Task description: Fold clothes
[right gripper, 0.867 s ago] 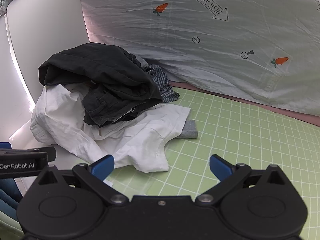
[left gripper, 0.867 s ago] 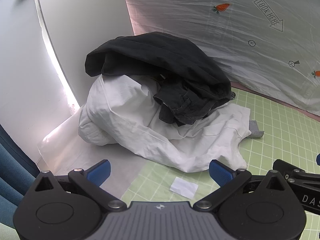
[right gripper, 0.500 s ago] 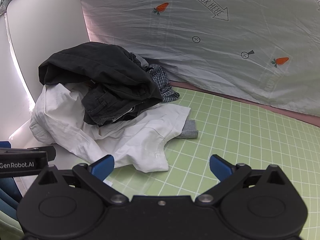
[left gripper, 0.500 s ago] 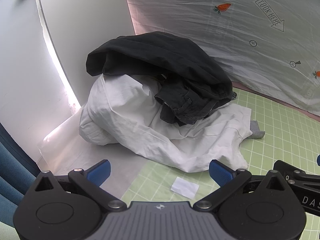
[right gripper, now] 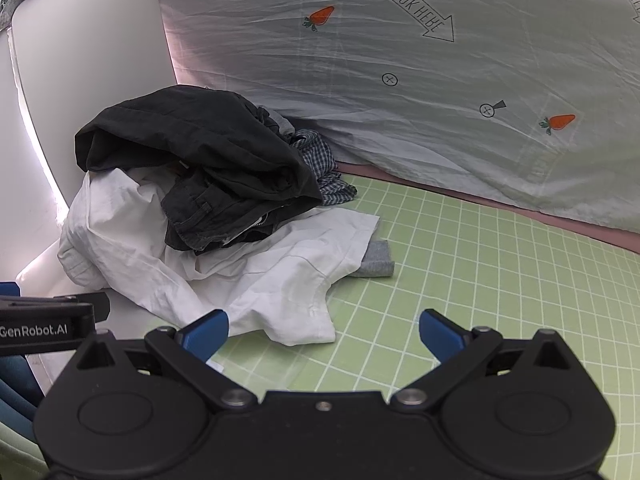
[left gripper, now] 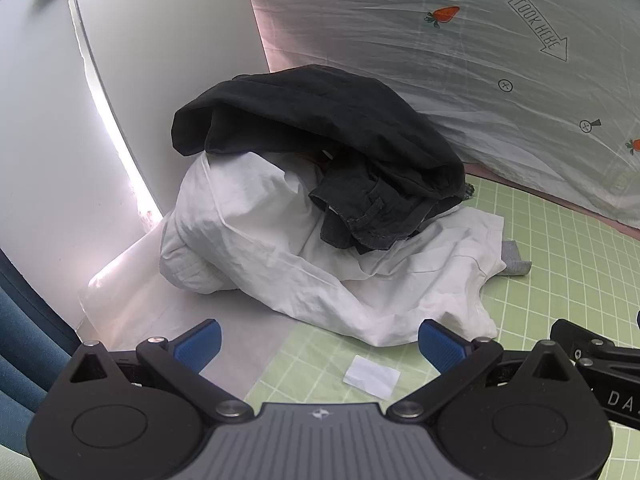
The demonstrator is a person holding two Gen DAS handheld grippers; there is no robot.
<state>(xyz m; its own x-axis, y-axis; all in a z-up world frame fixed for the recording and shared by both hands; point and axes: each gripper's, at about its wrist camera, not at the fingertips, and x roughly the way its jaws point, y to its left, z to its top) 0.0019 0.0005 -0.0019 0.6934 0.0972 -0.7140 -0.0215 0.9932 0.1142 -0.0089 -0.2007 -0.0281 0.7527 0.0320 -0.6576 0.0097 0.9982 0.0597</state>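
Nothing is folded yet, by the look of it. The pile [left gripper: 320, 216] sits unsorted at about eleven o'clock from both grippers, pushed into the corner where the white panel [left gripper: 160, 80] meets the printed sheet [right gripper: 440, 100] hung behind. Black trousers [right gripper: 200, 152] lie crumpled on top, waistband and belt loops turned toward the cameras. Under them a white shirt [left gripper: 260, 240] bulges at the left and spreads flat toward five o'clock, its hem reaching onto the green grid mat [right gripper: 480, 280]. In the right wrist view a checked garment [right gripper: 320, 160] pokes out at the pile's two o'clock side against the sheet, and a grey piece [right gripper: 374, 264] shows from under the shirt's right edge.

So every garment is left to do; the first step, I judge, is to lift one off the heap and carry it out to the bare mat.

The left gripper [left gripper: 318, 340] has its jaws spread wide with nothing between them, hovering just short of the shirt's near hem. The right gripper [right gripper: 324, 332] is likewise wide apart and empty, its left finger close to the hem's corner.

Open room lies from twelve round to three o'clock of the right gripper: bare mat, well clear of the cloth. The left side is tight, closed by the panel and a pale sheet of paper [left gripper: 192, 320] on the table. A small white slip [left gripper: 372, 372] lies on the mat just ahead of the left gripper. The two grippers sit side by side, close enough that each shows at the other's frame edge.
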